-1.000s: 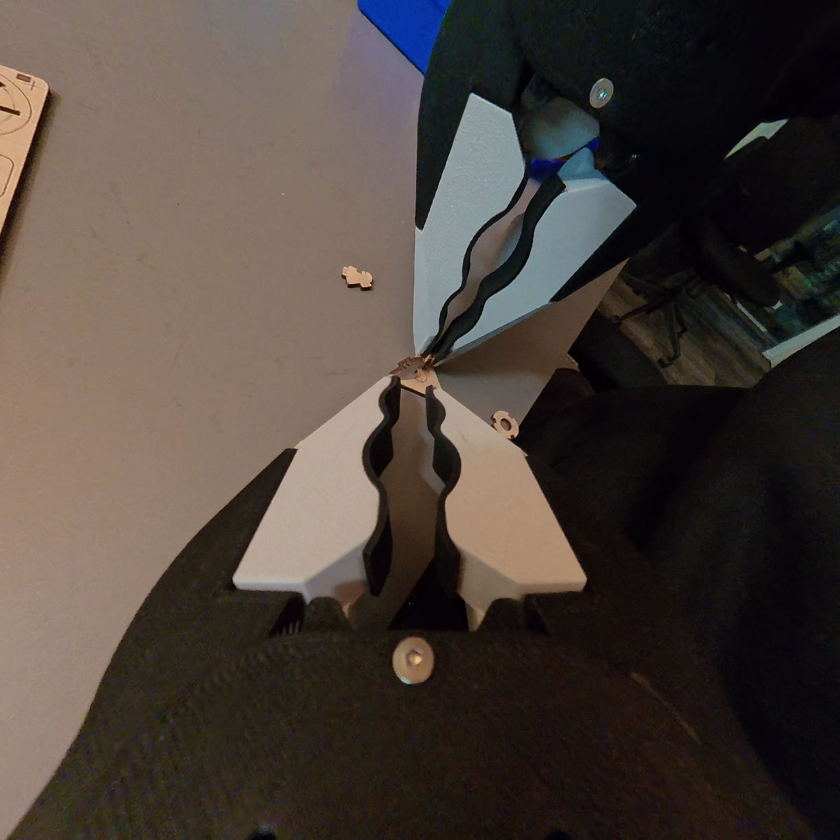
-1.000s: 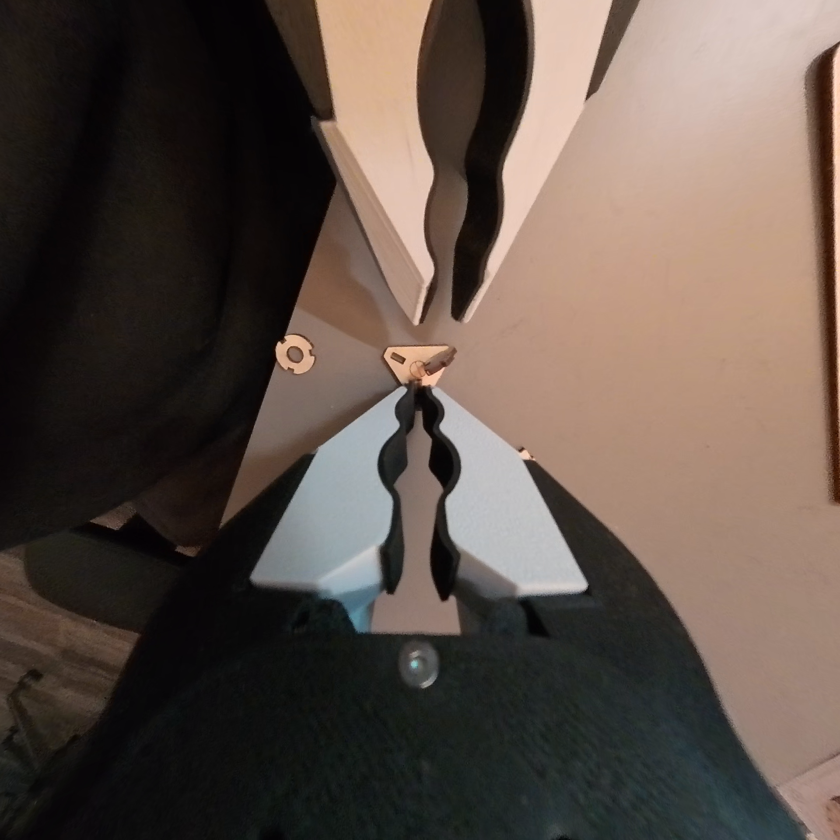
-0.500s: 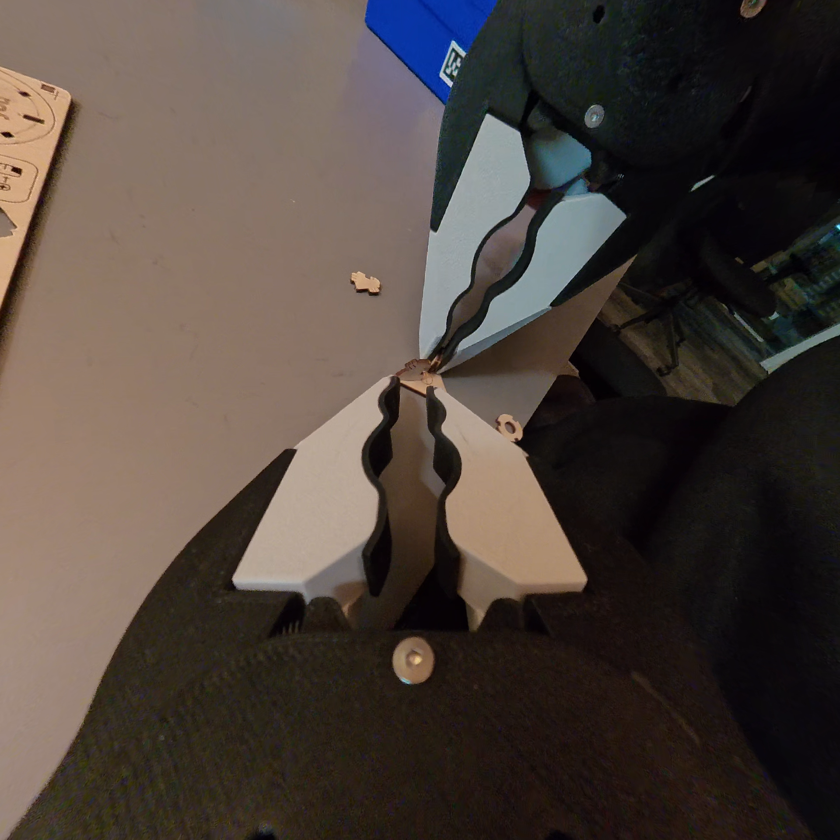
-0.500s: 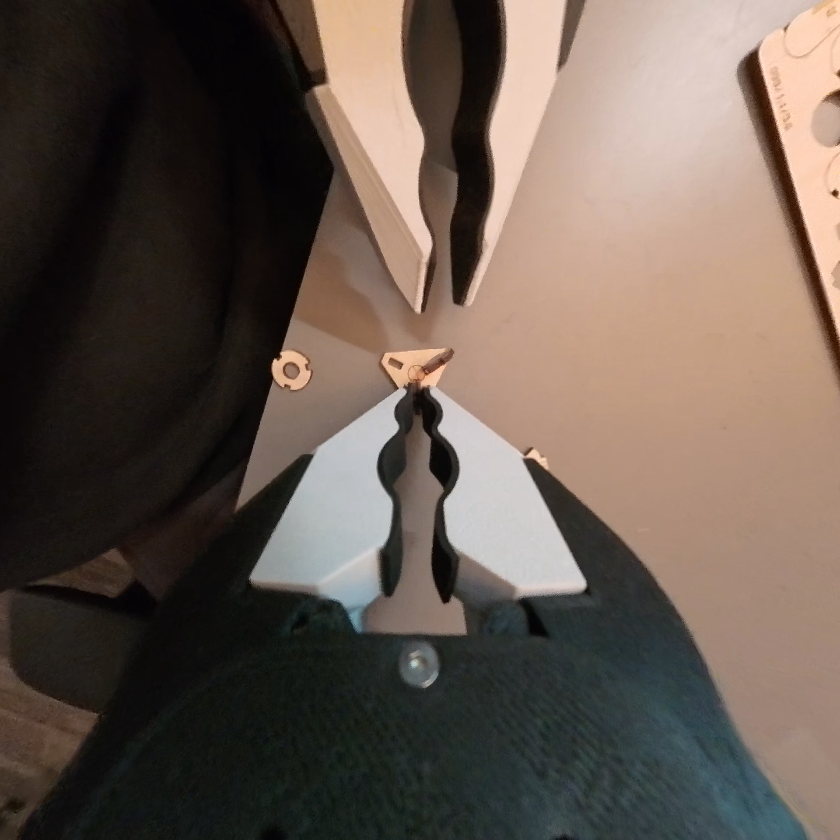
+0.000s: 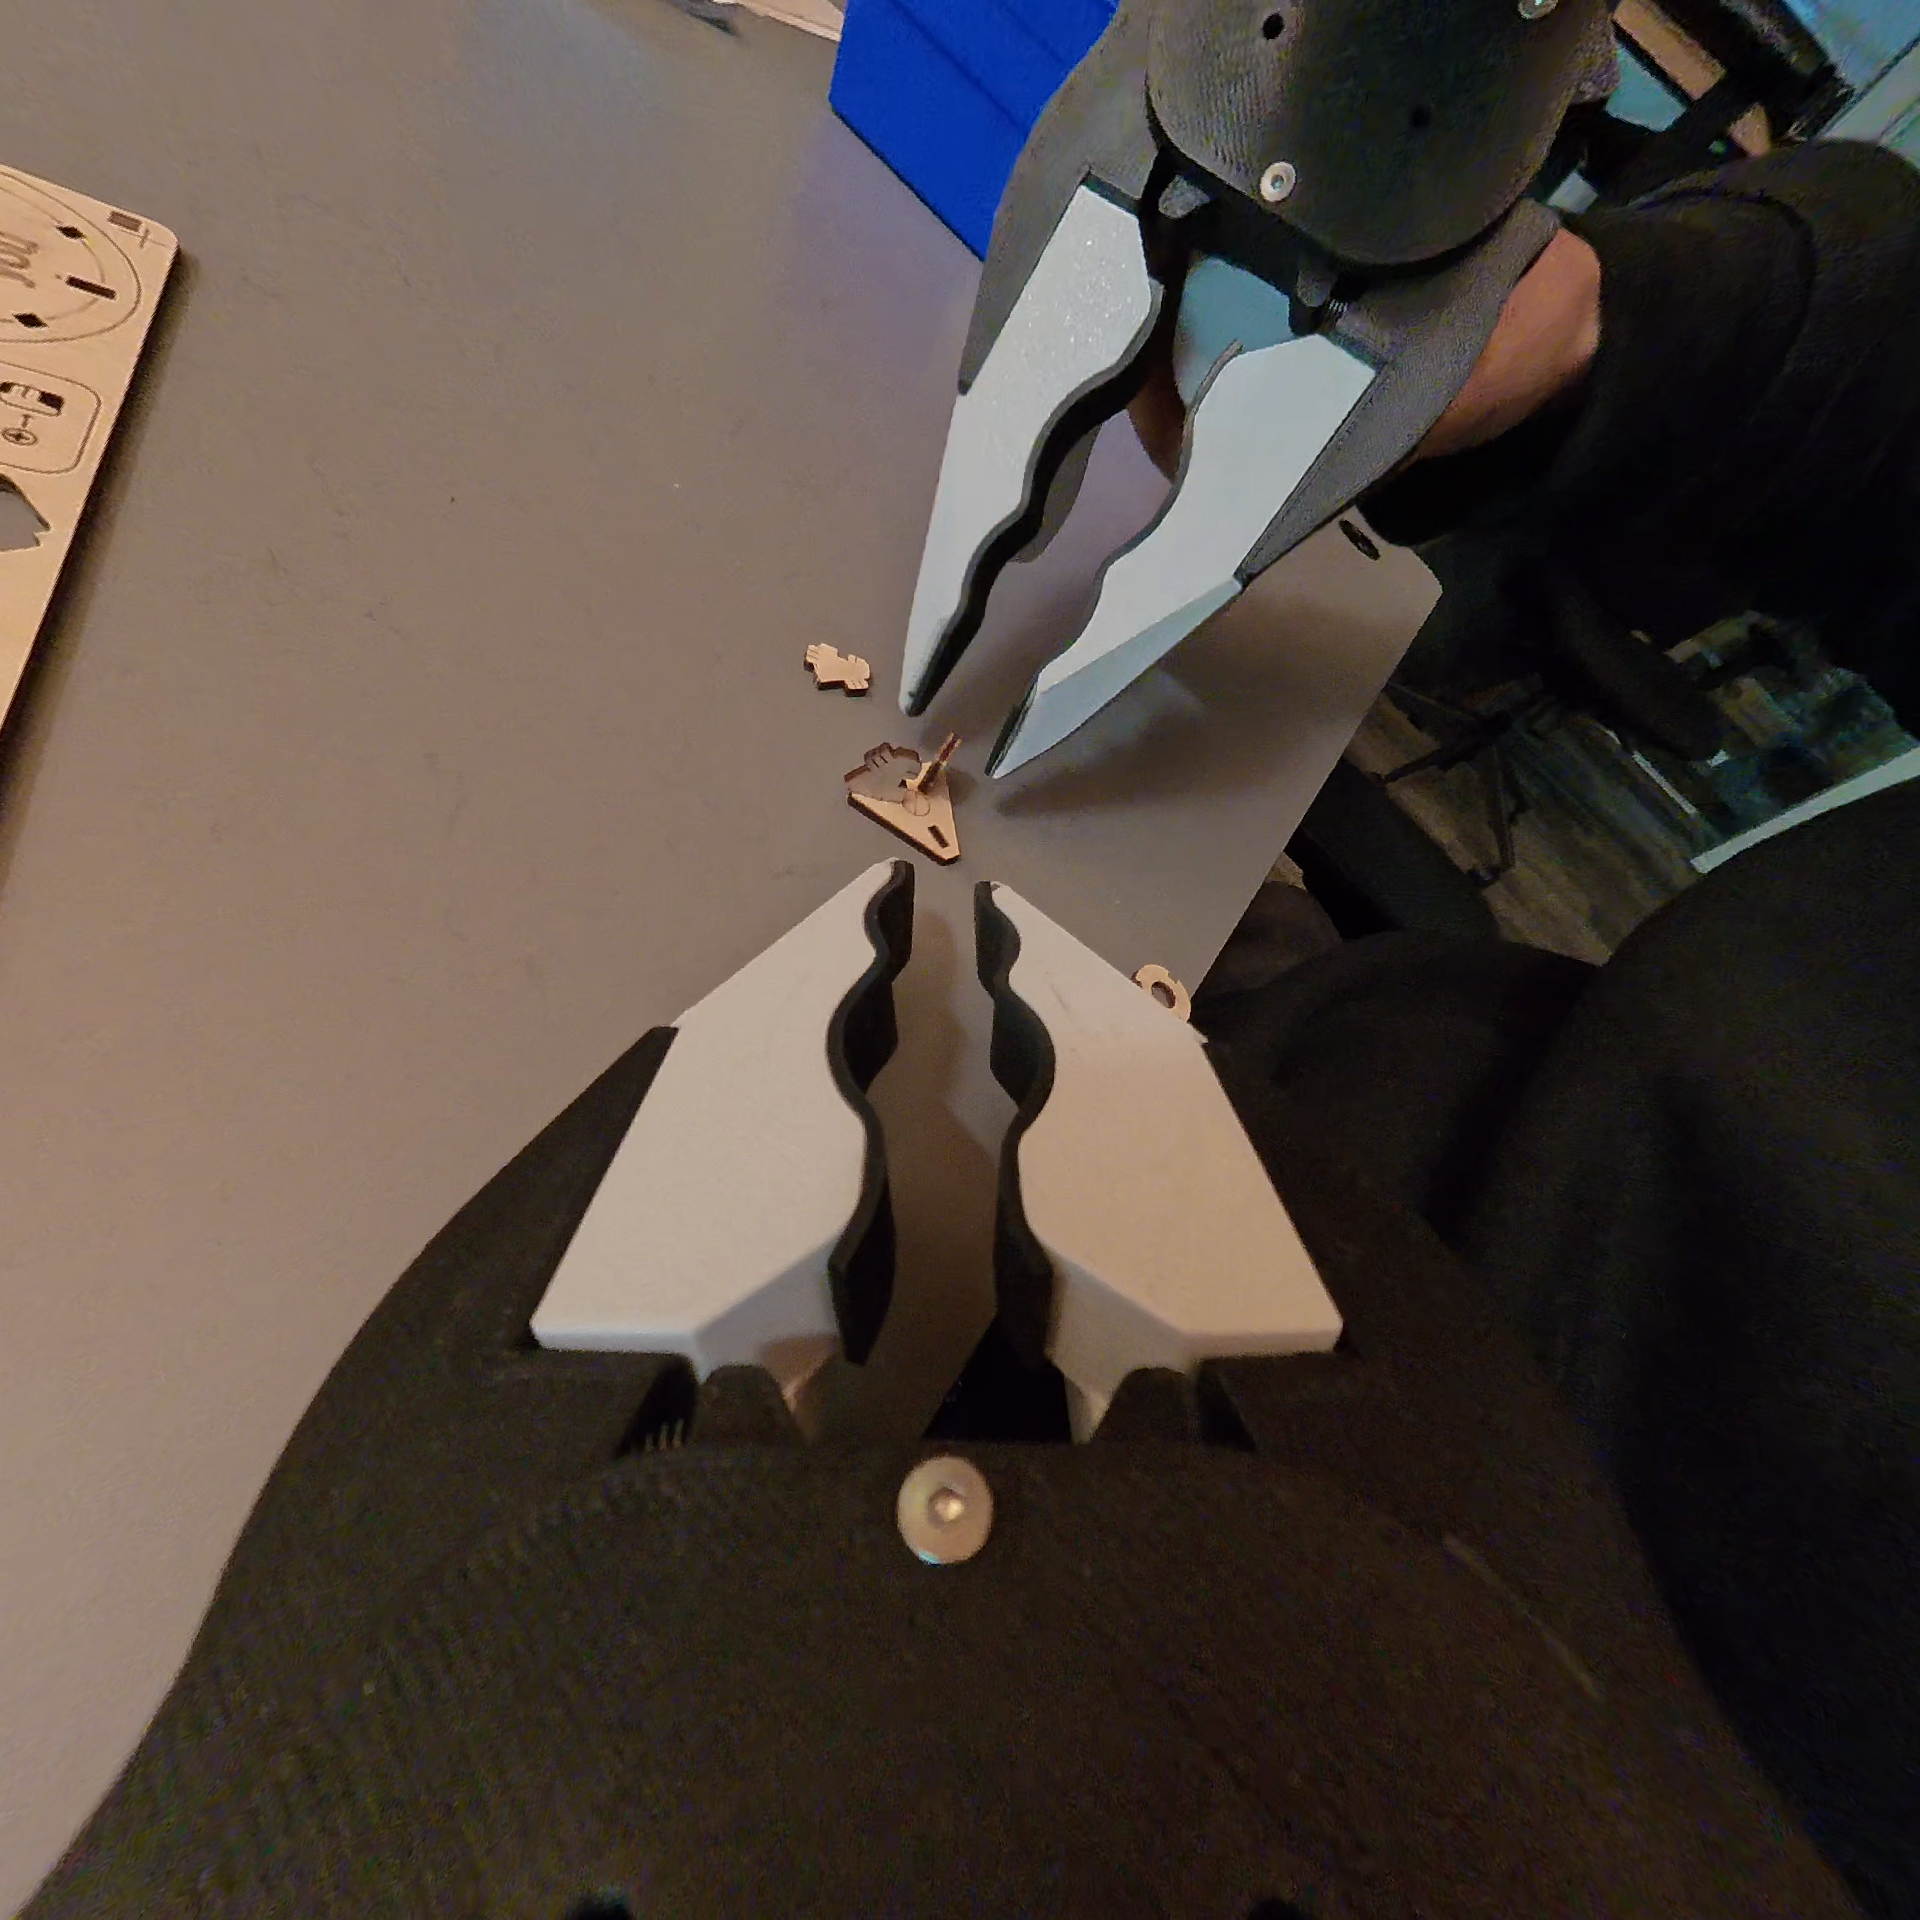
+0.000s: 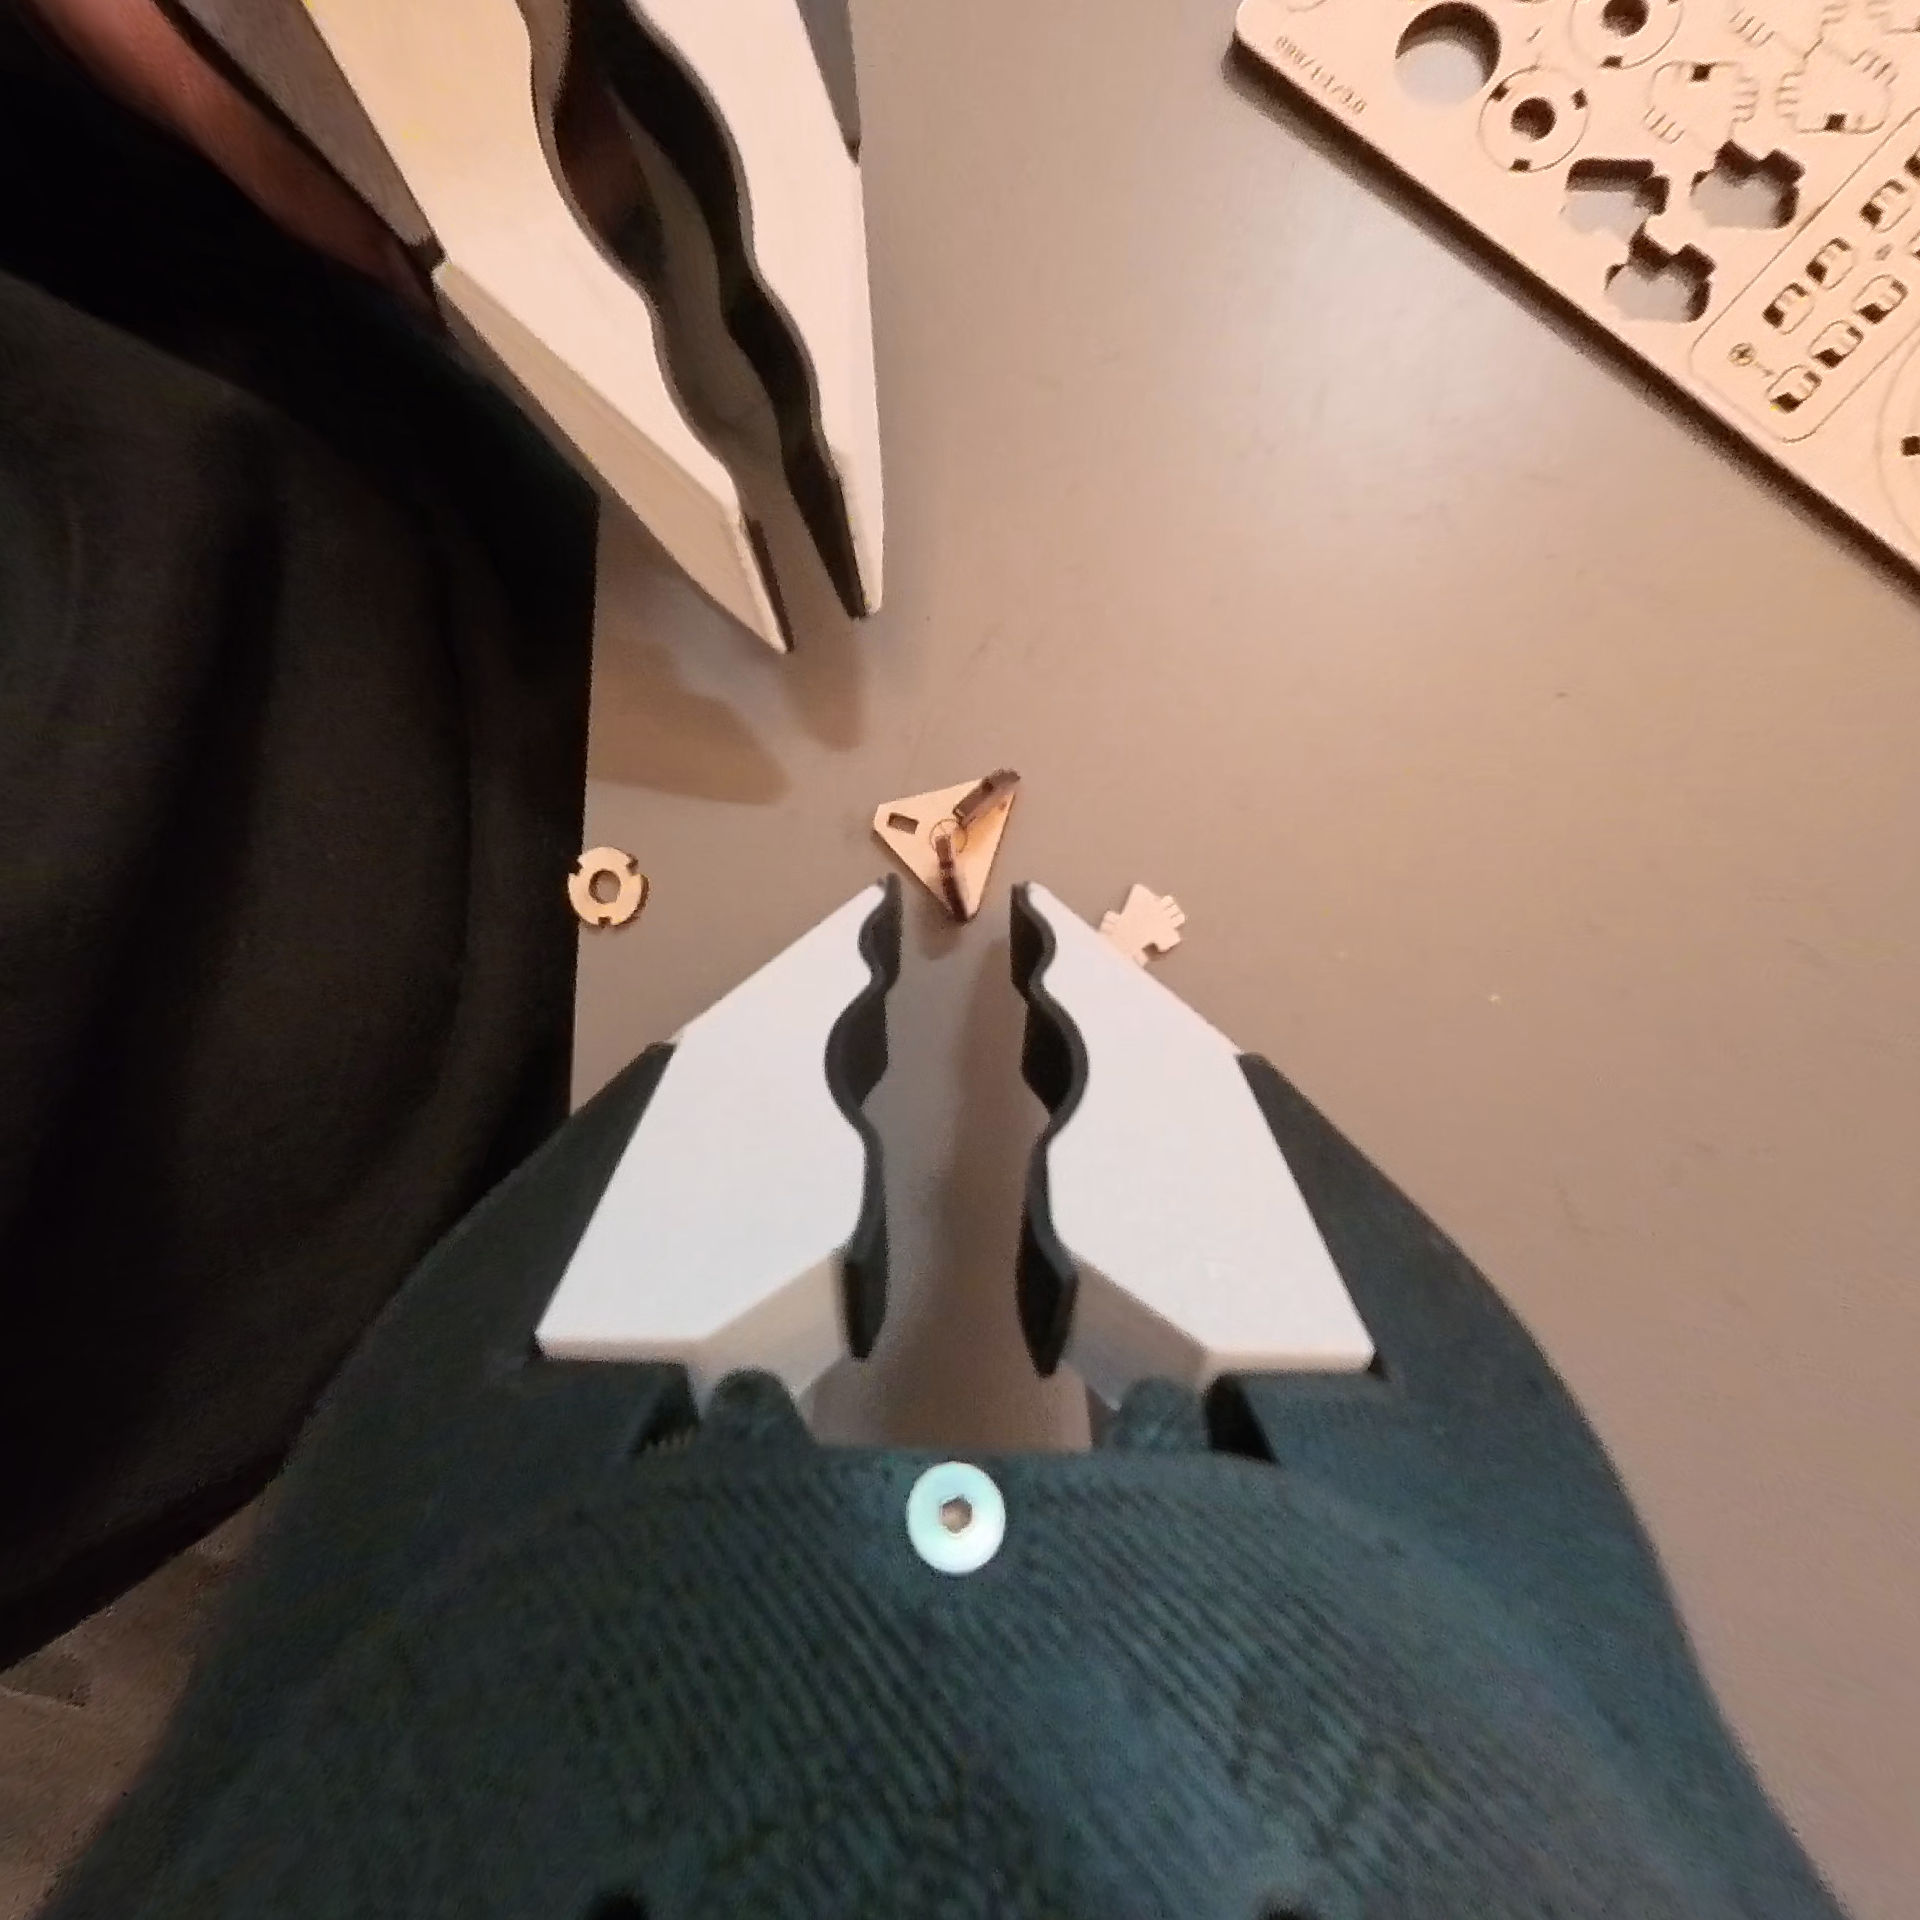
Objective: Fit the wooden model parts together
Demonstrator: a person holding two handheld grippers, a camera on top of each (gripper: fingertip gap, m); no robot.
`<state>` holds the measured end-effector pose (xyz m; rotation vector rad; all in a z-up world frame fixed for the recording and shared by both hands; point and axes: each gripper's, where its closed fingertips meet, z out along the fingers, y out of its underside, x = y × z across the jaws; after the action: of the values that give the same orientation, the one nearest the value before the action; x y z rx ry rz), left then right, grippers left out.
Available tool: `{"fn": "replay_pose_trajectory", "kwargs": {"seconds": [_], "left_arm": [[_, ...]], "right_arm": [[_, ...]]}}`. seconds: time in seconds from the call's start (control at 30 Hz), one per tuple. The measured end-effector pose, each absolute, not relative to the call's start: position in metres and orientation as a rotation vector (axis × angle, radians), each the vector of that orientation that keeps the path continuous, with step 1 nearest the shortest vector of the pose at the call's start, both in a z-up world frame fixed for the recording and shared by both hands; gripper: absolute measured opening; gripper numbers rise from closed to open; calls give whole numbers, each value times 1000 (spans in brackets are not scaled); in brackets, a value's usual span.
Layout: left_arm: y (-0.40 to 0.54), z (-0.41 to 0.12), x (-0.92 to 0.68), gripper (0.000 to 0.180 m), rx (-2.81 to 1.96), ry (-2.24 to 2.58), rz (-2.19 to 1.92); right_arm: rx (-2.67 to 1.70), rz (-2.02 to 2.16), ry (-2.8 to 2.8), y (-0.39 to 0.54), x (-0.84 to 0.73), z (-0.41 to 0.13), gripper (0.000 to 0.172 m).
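Observation:
A small triangular wooden plate (image 5: 912,816) lies flat on the grey table (image 5: 468,675), with two small wooden pieces standing in it. It also shows in the right wrist view (image 6: 935,836). My left gripper (image 5: 943,881) is open and empty, its tips just short of the plate's near corner. My right gripper (image 6: 953,891) is open. One standing piece reaches between its tips, and the pads do not touch it. Each gripper faces the other across the plate: the right gripper (image 5: 956,740) shows in the left wrist view, the left gripper (image 6: 821,623) in the right wrist view.
A loose cross-shaped wooden piece (image 5: 836,668) and a wooden ring (image 5: 1162,987) lie near the plate; the ring sits at the table's edge. A wooden parts sheet (image 6: 1662,208) lies farther off. A blue box (image 5: 935,104) stands behind. A person's dark clothing is beside the edge. My hands' fingertips stand some 5 cm from each other.
My right gripper has opened and let go of the small piece fitted in the triangular plate. Both grippers have drawn back, and the plate now lies free on the table.

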<state>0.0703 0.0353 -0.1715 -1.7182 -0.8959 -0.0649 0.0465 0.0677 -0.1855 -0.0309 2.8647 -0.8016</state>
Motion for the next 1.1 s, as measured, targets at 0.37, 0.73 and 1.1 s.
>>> {"fn": "replay_pose_trajectory", "kwargs": {"seconds": [0.37, 0.73, 1.1], "left_arm": [[37, -169, 71, 18, -1703, -879, -74], [37, -124, 77, 34, -1679, -589, 335], [62, -136, 104, 6, -1841, -319, 442]], "right_arm": [[-56, -798, 2886, 59, 49, -189, 1], [519, -897, 2078, 35, 72, -121, 1], [607, -623, 1856, 49, 101, -134, 2]]}}
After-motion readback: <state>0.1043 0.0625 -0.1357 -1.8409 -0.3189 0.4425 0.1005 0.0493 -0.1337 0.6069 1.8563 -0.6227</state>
